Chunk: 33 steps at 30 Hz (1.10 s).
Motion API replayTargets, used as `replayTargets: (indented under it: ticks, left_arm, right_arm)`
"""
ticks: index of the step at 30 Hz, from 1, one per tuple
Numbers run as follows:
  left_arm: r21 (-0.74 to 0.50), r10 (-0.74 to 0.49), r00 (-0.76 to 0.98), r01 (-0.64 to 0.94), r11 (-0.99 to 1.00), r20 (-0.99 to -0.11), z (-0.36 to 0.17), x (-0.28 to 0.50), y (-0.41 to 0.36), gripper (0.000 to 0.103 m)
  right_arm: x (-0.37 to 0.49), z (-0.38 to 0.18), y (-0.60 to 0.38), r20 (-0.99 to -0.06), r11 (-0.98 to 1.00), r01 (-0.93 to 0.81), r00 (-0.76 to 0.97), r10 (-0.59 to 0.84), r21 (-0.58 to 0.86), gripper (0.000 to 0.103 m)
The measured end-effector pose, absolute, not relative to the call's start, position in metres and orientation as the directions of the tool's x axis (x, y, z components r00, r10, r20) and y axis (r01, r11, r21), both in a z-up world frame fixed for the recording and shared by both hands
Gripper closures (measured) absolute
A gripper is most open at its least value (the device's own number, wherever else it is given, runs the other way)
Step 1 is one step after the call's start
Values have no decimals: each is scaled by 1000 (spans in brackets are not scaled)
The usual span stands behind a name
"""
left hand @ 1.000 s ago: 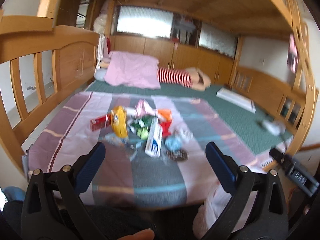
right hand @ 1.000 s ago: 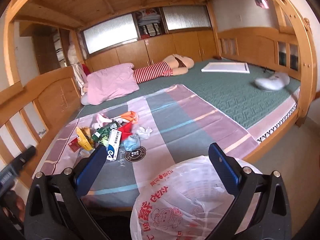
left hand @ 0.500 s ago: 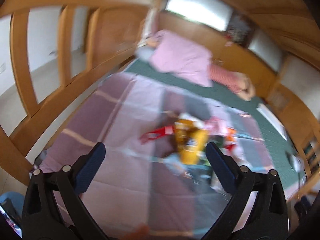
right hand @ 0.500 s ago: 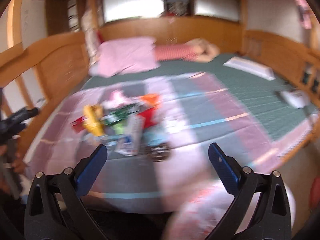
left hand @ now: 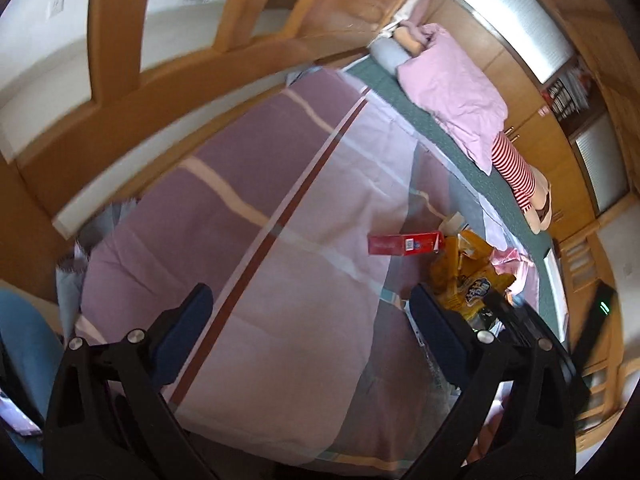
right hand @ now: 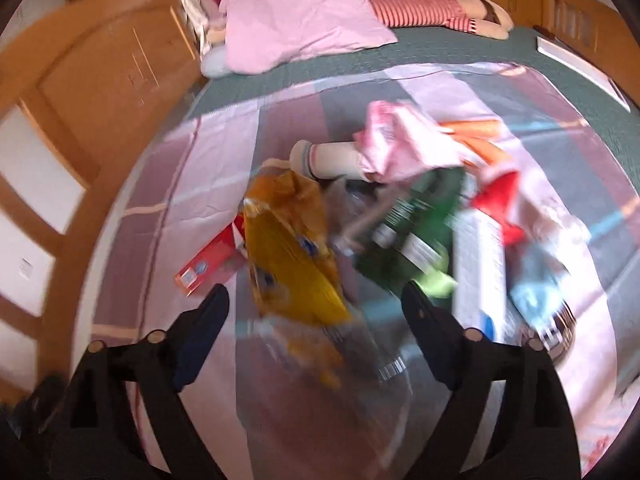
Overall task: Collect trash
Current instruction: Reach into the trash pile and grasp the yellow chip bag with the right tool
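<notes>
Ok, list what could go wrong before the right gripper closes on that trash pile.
1. The right gripper is open over the yellow snack bag, which overlaps the green wrapper and the red box; closing may catch or drag a neighbour.
2. The picture is motion-blurred, so a hasty pinch could miss and pinch the striped sheet.
3. The left gripper is open over bare sheet, with the pile at its right finger.

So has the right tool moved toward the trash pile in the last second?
Yes. The right tool came forward and down: the yellow bag now lies between its fingers, and the pink pillow looms nearer.
</notes>
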<state>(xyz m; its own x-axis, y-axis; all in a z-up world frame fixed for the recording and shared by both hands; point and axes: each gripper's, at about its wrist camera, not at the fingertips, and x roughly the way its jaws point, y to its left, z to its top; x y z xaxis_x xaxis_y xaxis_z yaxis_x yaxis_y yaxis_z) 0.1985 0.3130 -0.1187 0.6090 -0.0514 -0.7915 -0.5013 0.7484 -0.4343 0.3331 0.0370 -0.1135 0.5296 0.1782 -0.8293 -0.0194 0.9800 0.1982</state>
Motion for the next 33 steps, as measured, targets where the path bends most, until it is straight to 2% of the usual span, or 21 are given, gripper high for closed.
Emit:
replayTargets:
  ticks: [3,5,6,9,17,22,24,26,27,29,33]
  left_arm:
    - [-501,-135,602,-497,708,-787,-127,196,320,5]
    - [-494,-142,594,-486,721,-792,-129,200,311,5]
    - [-487,-142,591,-479,730,-794,-130,201,308,5]
    - [-477,-161,579,-448,756,-799,-131,205,292,5]
    - [-440,-163,523,-463,769,-837,-148,211,282,5]
    - [-436,-181,509,-442,784,-842,-154,218,275,5]
    - [-463,-220,510,-420,780,-832,-157,219,270,5]
    - [-539,-315,512,-377,753,-799,-164,224,263,7]
    - [-568,-352,511,-361,740,-784,-167,227,260,16]
    - [-626,-436,492,-334,705,-753,-176,237,249,27]
    - [-661,-490,475,-318,680,-731,-189,258,227,28]
  right_arm:
    - [350,-126,49,-843,989,-31,520,138,143,16]
    - [350,-133,48,-852,987,-37,501,153,156,40]
    - [348,-135,46,-857,984,-39,487,170,173,59]
    - [338,-131,40,-838,968,-63,488,243,243,66]
    - [301,-110,8,-757,913,-84,531,381,400,67]
    - [281,-84,-17,-632,877,-106,654,417,469,67]
    - [272,-75,-23,-593,880,-107,701,396,462,67]
    - [263,-70,-28,-572,891,-84,739,355,445,67]
    - [259,-67,-30,-572,906,-49,761,306,420,67]
    - [255,-63,-36,-581,926,19,783,221,377,67]
    - [251,-65,-57,-592,901,164,797,119,402,67]
